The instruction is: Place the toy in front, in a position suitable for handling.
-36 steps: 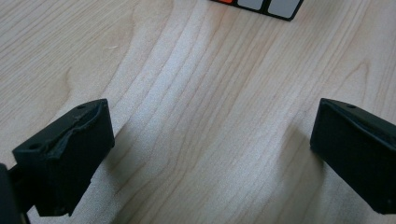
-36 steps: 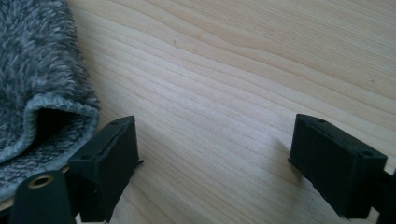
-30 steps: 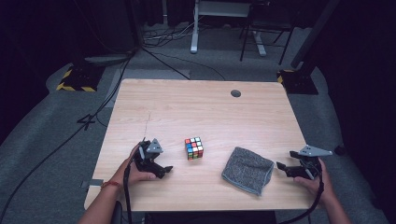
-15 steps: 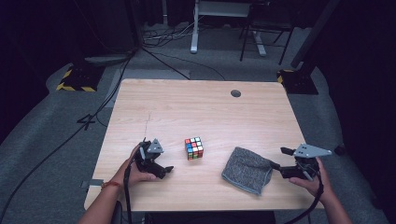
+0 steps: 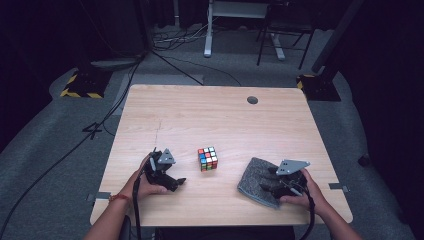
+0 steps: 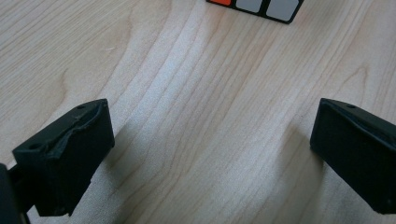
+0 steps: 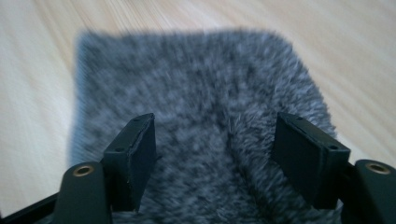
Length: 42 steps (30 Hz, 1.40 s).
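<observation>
Grey cloth (image 5: 260, 181) lies at the table's (image 5: 210, 115) five o'clock; your right gripper (image 5: 274, 181) sits over it, jaws spread, just closing, a raised fold between them. Next: pinch. Left gripper (image 5: 172, 181) idle, spread, at seven.

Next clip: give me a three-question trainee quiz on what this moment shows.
1. True or false: the right hand-held gripper is over the grey cloth.
2. What lies between the two hand-held grippers on the table? A) a sponge B) a colour puzzle cube C) a mug
3. The left hand-held gripper has its jaws ____.

Key: 1 true; 2 B; 3 open, with bare wood between them.
</observation>
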Each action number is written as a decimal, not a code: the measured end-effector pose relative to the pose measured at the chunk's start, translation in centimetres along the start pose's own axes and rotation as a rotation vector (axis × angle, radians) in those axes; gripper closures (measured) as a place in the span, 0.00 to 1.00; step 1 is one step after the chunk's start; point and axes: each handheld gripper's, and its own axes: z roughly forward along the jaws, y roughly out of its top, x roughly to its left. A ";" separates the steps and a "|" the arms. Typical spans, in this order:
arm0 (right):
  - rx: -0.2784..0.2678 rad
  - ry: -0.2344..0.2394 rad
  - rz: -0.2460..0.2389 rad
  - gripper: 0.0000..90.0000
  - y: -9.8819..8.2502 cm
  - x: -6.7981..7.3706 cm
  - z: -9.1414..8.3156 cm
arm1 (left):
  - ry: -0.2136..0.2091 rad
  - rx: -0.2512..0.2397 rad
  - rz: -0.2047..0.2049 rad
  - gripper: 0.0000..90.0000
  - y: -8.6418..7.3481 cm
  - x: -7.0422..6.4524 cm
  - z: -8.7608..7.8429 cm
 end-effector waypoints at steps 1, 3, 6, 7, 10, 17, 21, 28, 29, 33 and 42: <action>0.007 0.000 0.008 0.34 -0.4 -0.1 0.3 | 0.000 0.000 -0.004 0.00 0.0 0.0 0.0; -0.006 0.006 0.024 0.34 -1.1 -0.4 0.6 | -0.003 0.000 0.000 0.00 0.1 0.0 0.1; -0.010 -0.017 0.018 0.34 -1.3 -0.6 0.5 | -0.003 -0.001 0.001 0.00 0.3 -0.2 0.3; -0.017 -0.014 0.031 0.35 -1.6 -0.8 0.4 | -0.007 -0.002 0.004 0.00 0.4 -0.2 0.3; -0.021 -0.003 0.042 0.36 -1.7 -1.0 0.4 | -0.012 0.002 0.013 0.00 0.6 -0.3 0.6; -0.014 0.025 0.042 0.53 -1.9 -1.7 0.1 | -0.025 0.003 0.034 0.01 1.4 -0.5 1.2; -0.022 0.031 0.050 0.56 -2.1 -2.0 0.0 | -0.040 0.004 0.031 0.03 2.8 -1.1 2.1; -0.024 0.037 0.052 0.57 -2.2 -2.2 -0.1 | -0.116 -0.030 0.101 0.17 6.2 -2.5 2.9; -0.024 0.037 0.052 0.57 -2.2 -2.2 -0.1 | -0.118 -0.034 0.095 0.17 6.5 -2.5 3.0; -0.027 0.033 0.051 0.57 -2.4 -2.3 -0.2 | -0.095 -0.026 0.097 0.17 7.4 -2.4 3.6; -0.037 0.033 0.057 0.56 -2.7 -2.5 -0.4 | -0.065 -0.030 0.166 0.17 7.5 -0.9 4.5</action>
